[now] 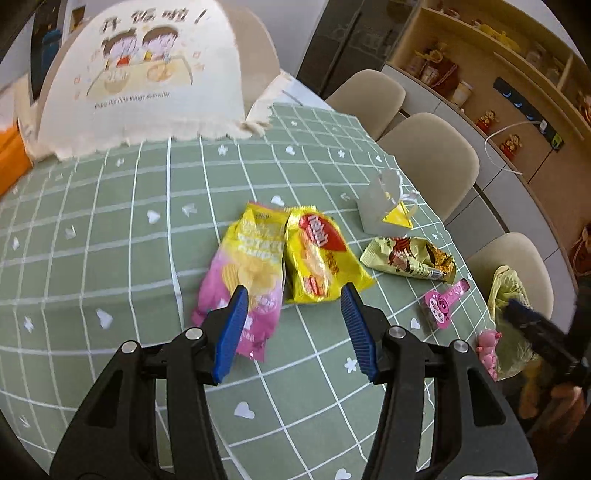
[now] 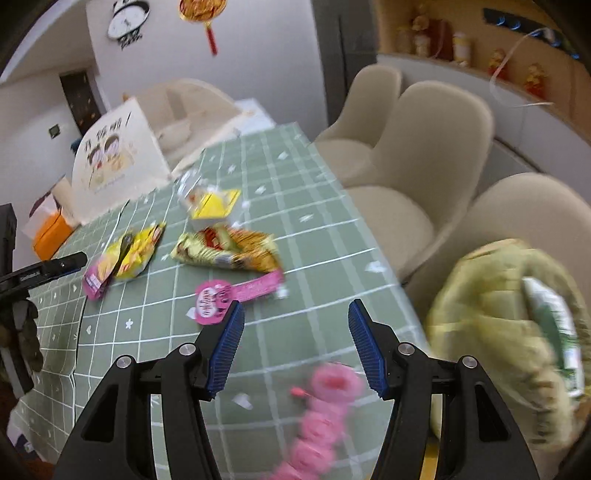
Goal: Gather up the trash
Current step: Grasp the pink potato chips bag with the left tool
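Surface: table (image 1: 110,229) under a green cloth with a white grid and small white hearts and flowers.
Far end of table: cream cloth bag (image 1: 147,74) printed with two cartoon children stands upright; an orange box (image 1: 11,155) sits at the far left corner.
Right edge of table: three beige chairs (image 1: 428,155) stand along it; wooden shelving (image 1: 498,55) with jars and figurines lines the wall behind.
Room: a wall clock (image 2: 127,18) and a red-and-gold hanging ornament (image 2: 203,14) show in the right wrist view.
Trash, middle of table: pink chip bag (image 1: 243,273) and yellow chip bag (image 1: 321,258) lie touching side by side; a crumpled olive snack wrapper (image 1: 406,258) lies near the right edge, a small pink packet (image 1: 441,301) just nearer than it, and a white carton with a yellow label (image 1: 384,210) beyond it.
Near right edge: a pink toy (image 1: 487,349), blurred.
Off the right edge: yellow-green plastic bag (image 2: 509,332), holding a white-and-green packet.
Left gripper (image 1: 293,299): jaws wide, nothing between them, over the near ends of the two chip bags.
Right gripper (image 2: 295,314): jaws wide, nothing held, over bare cloth beside the pink packet.
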Motion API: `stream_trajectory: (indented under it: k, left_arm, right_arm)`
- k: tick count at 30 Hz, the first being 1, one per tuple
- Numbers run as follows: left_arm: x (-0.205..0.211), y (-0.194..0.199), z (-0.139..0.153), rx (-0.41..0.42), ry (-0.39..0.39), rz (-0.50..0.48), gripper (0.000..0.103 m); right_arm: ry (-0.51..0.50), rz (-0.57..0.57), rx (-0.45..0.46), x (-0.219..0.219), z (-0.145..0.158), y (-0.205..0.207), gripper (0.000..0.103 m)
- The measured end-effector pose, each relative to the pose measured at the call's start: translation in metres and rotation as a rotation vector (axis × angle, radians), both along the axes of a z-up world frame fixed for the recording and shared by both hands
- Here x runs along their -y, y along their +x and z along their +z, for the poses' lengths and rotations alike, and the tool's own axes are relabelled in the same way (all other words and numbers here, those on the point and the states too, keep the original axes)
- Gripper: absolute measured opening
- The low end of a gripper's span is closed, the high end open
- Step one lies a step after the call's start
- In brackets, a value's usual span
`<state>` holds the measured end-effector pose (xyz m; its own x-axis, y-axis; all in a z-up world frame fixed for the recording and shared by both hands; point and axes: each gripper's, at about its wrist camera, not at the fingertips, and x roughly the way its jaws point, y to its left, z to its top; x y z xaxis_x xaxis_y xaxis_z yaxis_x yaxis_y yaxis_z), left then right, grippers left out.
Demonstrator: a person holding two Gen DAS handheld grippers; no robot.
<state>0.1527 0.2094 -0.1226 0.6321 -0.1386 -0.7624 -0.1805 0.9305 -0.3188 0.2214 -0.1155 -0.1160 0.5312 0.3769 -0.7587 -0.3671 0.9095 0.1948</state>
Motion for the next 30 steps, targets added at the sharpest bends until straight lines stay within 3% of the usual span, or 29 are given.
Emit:
stream_trajectory:
  k: [6, 8, 10, 11, 12, 14, 19, 26, 29, 30]
  left_arm:
    - [-0.009, -0.01, -0.011, -0.013, 0.017, 0.011, 0.05]
    - [-0.017, -0.014, -0.011, -0.012, 0.015, 0.025, 0.05]
    - [-0.024, -0.016, -0.009, -0.005, 0.015, 0.044, 0.05]
    - [-0.027, -0.016, -0.008, -0.002, 0.016, 0.05, 0.05]
    - [-0.031, -0.016, -0.008, 0.002, 0.019, 0.054, 0.05]
    - [-0.035, -0.014, -0.007, 0.005, 0.029, 0.053, 0.05]
    - [-0.039, 0.006, -0.011, 0.001, 0.045, 0.038, 0.05]
    - [-0.034, 0.037, -0.04, -0.095, 0.054, 0.029, 0.05]
    - [-0.024, 0.036, -0.044, -0.114, 0.062, 0.021, 0.036]
    - [-0.022, 0.035, -0.044, -0.119, 0.055, 0.018, 0.027]
  right_arm:
    - [0.036, 0.067, -0.122, -0.058, -0.04, 0.02, 0.056]
    - [-0.01, 0.071, -0.128, -0.073, -0.049, 0.026, 0.056]
    - [-0.063, 0.07, -0.071, -0.083, -0.047, 0.028, 0.055]
    - [-0.072, 0.078, -0.074, -0.086, -0.047, 0.03, 0.05]
    - [-0.052, 0.086, -0.089, -0.086, -0.048, 0.031, 0.038]
    - [0.008, 0.094, -0.122, -0.081, -0.048, 0.032, 0.038]
    - [0.017, 0.104, -0.142, -0.066, -0.049, 0.016, 0.038]
    - [0.022, 0.141, -0.145, -0.049, -0.037, -0.024, 0.038]
    - [0.001, 0.148, -0.115, -0.04, -0.029, -0.043, 0.038]
    - [0.001, 0.144, -0.11, -0.035, -0.027, -0.05, 0.038]
